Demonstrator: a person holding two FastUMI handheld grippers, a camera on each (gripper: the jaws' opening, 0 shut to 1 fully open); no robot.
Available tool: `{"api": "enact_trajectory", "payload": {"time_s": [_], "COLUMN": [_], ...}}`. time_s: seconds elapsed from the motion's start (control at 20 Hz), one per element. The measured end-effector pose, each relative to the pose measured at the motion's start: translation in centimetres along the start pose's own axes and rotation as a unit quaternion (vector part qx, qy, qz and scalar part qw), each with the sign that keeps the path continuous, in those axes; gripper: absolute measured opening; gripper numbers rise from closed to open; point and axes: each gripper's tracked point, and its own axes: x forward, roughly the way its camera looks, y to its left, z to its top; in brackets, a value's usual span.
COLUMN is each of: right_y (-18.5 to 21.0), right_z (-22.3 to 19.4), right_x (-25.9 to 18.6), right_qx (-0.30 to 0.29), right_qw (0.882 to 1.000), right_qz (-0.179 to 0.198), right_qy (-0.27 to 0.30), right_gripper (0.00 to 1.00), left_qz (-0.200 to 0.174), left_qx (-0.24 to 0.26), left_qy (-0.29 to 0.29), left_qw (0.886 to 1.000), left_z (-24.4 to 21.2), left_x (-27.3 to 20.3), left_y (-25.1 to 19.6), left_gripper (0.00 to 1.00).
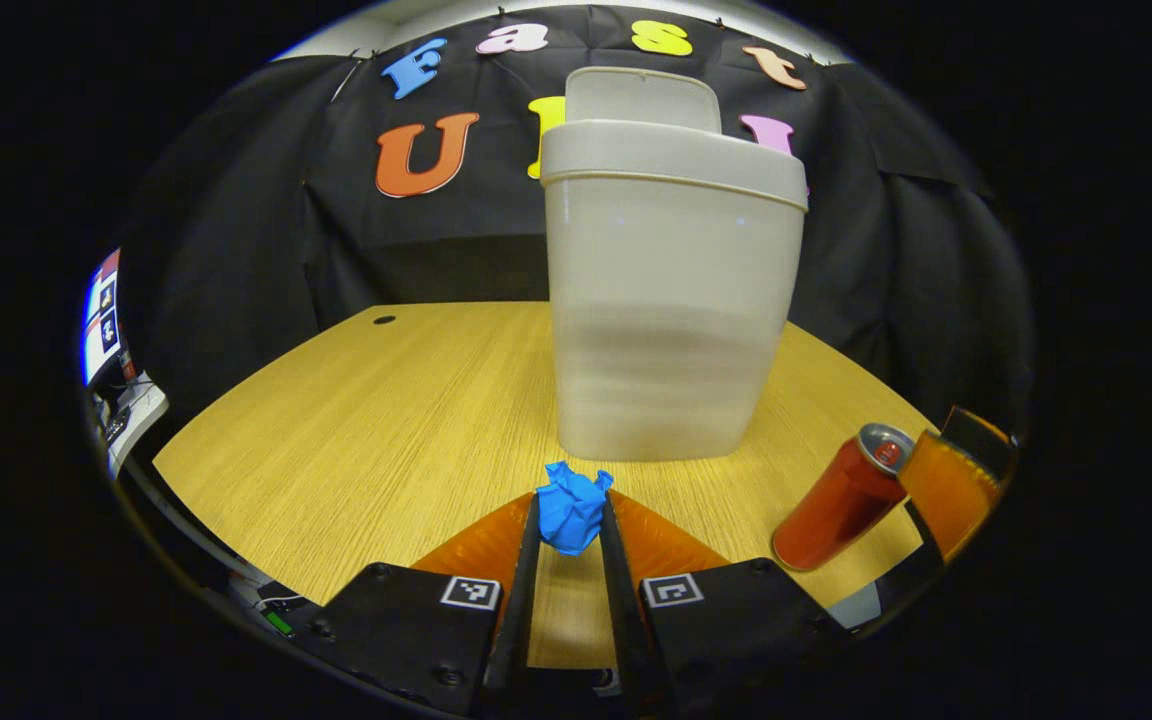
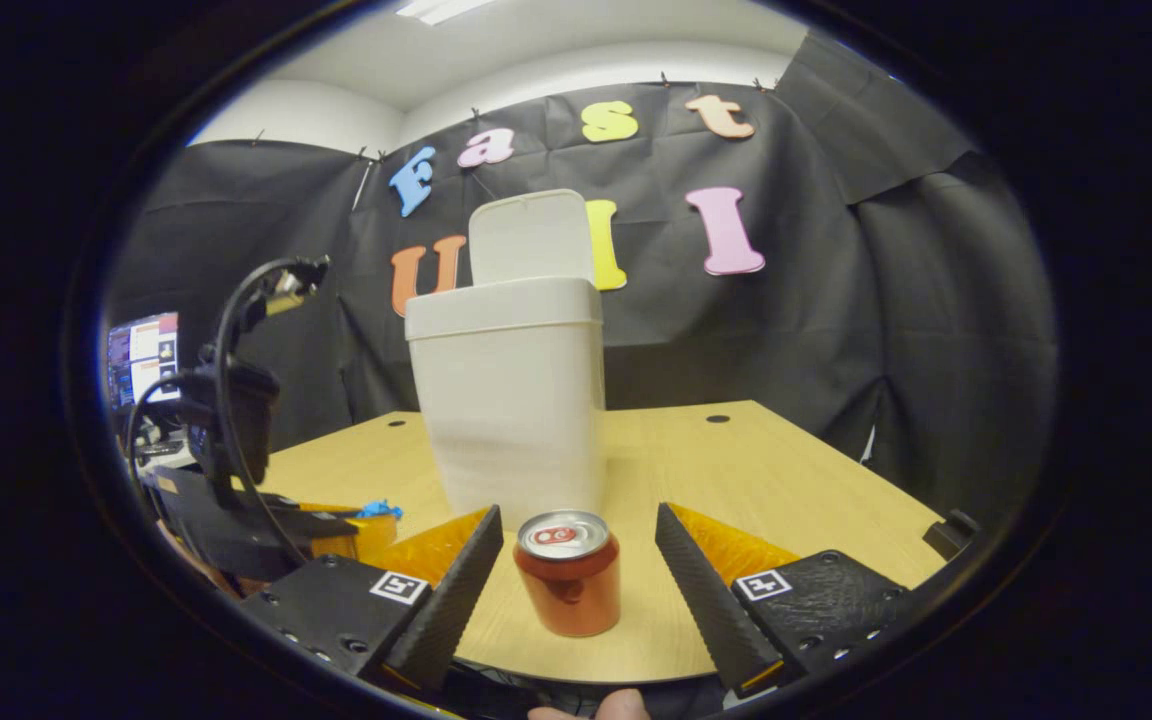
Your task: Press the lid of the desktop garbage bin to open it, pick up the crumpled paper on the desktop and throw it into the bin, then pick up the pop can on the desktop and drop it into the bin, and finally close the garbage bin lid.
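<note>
Two items remain outside the garbage bin (image 1: 671, 300), which stands on the wooden desktop (image 1: 356, 430) with its lid (image 1: 641, 97) already raised: we log the opening step as done, and both disposals and the closing as outstanding. Item one, the blue crumpled paper (image 1: 570, 510), sits low at the desktop's near edge just in front of the bin; the left gripper (image 1: 570, 525) has its fingers drawn in close on either side of the wad and pressing it, so we judge the pick-up under way, though we cannot tell whether the paper has left the surface. Item two, the red pop can (image 2: 568, 585), stands upright near the front edge, untouched. The right gripper (image 2: 576, 560) is spread wide, its fingers flanking the can with clear gaps on both sides and gripping nothing. We expect the paper to go in first, then the can.
</note>
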Motion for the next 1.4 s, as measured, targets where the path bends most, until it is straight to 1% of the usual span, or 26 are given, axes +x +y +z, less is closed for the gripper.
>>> {"api": "enact_trajectory", "payload": {"time_s": [0.05, 0.1, 0.15, 0.3, 0.45, 0.55, 0.8, 0.85, 0.9, 0.95, 1.0, 1.05, 1.1, 1.15, 1.2, 1.25, 1.3, 1.4], "right_y": [0.1, 0.3, 0.5, 0.5, 0.1, -0.3, -0.5, -0.6, -0.7, -0.9, -0.9, -0.8, -0.8, -0.8, -0.7, -0.7, -0.4, -0.1], "right_z": [-0.6, -1.1, -1.4, -2.4, -3.3, -4.5, -7.9, -8.3, -8.5, -8.5, -8.5, -8.5, -8.6, -8.6, -8.6, -8.5, -8.5, -7.9], "right_x": [0.3, 0.6, 0.7, 1.3, 1.9, 2.6, 3.8, 3.9, 4.0, 4.1, 4.2, 4.3, 4.4, 4.5, 4.5, 4.5, 4.5, 4.4], "right_qx": [-0.002, -0.003, -0.006, -0.019, -0.012, -0.006, 0.010, 0.009, 0.008, 0.008, 0.007, 0.008, 0.006, 0.004, 0.002, 0.000, -0.002, -0.008], "right_qw": [1.000, 1.000, 1.000, 0.999, 0.999, 0.998, 0.994, 0.993, 0.993, 0.993, 0.992, 0.992, 0.992, 0.992, 0.992, 0.992, 0.992, 0.993], "right_qz": [-0.001, 0.001, 0.001, -0.006, -0.012, -0.019, -0.019, -0.021, -0.022, -0.024, -0.025, -0.024, -0.024, -0.023, -0.021, -0.020, -0.014, -0.005], "right_qy": [0.009, 0.017, 0.021, 0.031, 0.041, 0.056, 0.111, 0.118, 0.119, 0.120, 0.120, 0.120, 0.121, 0.122, 0.122, 0.122, 0.124, 0.117], "right_gripper": [0.95, 0.92, 0.95, 0.95, 0.95, 0.95, 0.96, 0.96, 0.96, 0.96, 0.96, 0.91, 0.89, 0.84, 0.85, 0.83, 0.83, 0.80], "left_qz": [-0.001, 0.001, 0.006, 0.017, 0.019, 0.016, 0.005, 0.002, -0.002, -0.005, -0.009, -0.014, -0.016, -0.016, -0.016, -0.015, -0.014, -0.016], "left_qx": [-0.005, -0.010, -0.013, -0.013, -0.012, -0.016, -0.010, -0.007, -0.004, -0.002, -0.001, -0.001, 0.001, 0.003, 0.005, 0.006, 0.007, 0.004], "left_qy": [-0.012, -0.025, -0.039, -0.067, -0.086, -0.104, -0.141, -0.145, -0.146, -0.147, -0.148, -0.148, -0.150, -0.153, -0.158, -0.164, -0.171, -0.182], "left_qw": [1.000, 1.000, 0.999, 0.997, 0.996, 0.994, 0.990, 0.989, 0.989, 0.989, 0.989, 0.989, 0.989, 0.988, 0.987, 0.986, 0.985, 0.983], "left_z": [1.0, 2.0, 3.0, 5.2, 6.7, 8.2, 11.8, 12.2, 12.6, 12.9, 13.2, 13.5, 13.8, 14.3, 14.9, 15.6, 16.4, 17.6], "left_x": [-0.2, -0.3, -0.6, -1.1, -1.5, -1.8, -2.5, -2.6, -2.6, -2.5, -2.5, -2.5, -2.4, -2.5, -2.6, -2.6, -2.6, -2.8], "left_y": [0.3, 0.6, 1.1, 2.2, 2.6, 2.5, 1.9, 1.6, 1.3, 1.1, 0.9, 0.7, 0.6, 0.7, 0.8, 1.0, 1.1, 0.8], "left_gripper": [0.38, 0.38, 0.38, 0.38, 0.38, 0.38, 0.37, 0.37, 0.41, 0.37, 0.37, 0.37, 0.37, 0.37, 0.37, 0.41, 0.37, 0.37]}}
